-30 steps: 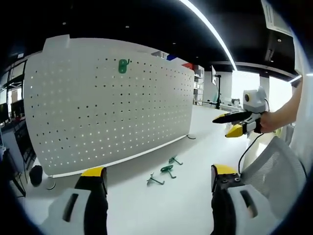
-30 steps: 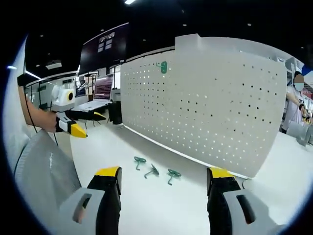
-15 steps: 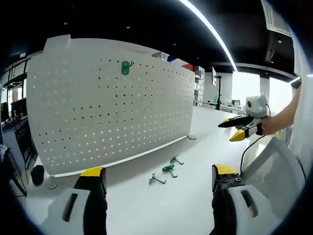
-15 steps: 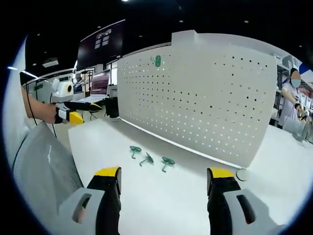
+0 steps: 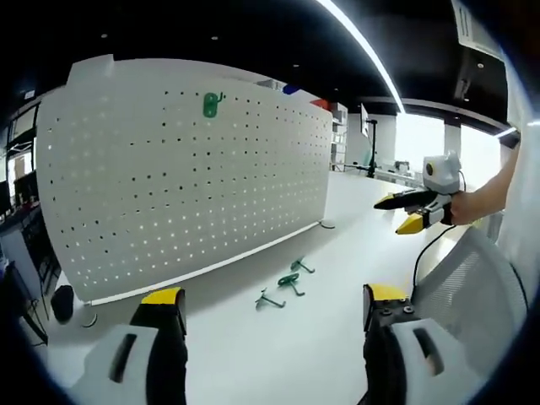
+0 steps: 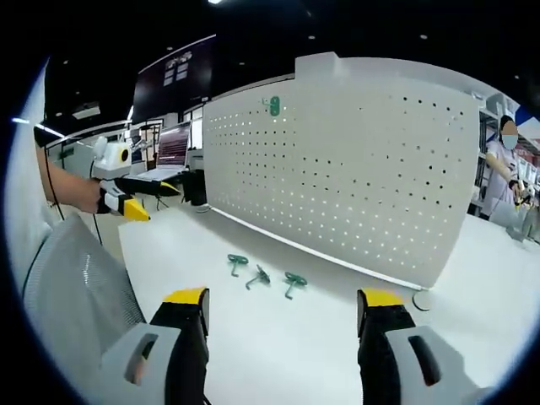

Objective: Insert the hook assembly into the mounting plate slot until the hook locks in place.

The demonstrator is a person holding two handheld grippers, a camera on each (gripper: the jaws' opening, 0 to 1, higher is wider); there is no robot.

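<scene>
A white pegboard [image 5: 186, 169] stands upright on a white table [image 5: 287, 346], with one green hook [image 5: 212, 104] hung near its top. Three loose green hooks [image 5: 288, 283] lie on the table in front of it. My left gripper [image 5: 268, 314] is open and empty, short of the hooks. In the right gripper view the pegboard [image 6: 354, 169] carries the hung hook [image 6: 272, 105], and the loose hooks [image 6: 260, 277] lie ahead of my open, empty right gripper [image 6: 283, 314]. The right gripper [image 5: 413, 209] shows at the right of the left gripper view, and the left gripper [image 6: 135, 198] at the left of the right gripper view.
A grey mesh chair back [image 5: 472, 304] sits at the right of the left gripper view, and the chair back [image 6: 76, 295] at the left of the right gripper view. A laptop [image 6: 169, 160] sits beyond the board. A person [image 6: 509, 181] stands at the far right.
Both views have shifted slightly as the hands moved. The loose hooks and the hung hook have stayed where they were, and both grippers remain open.
</scene>
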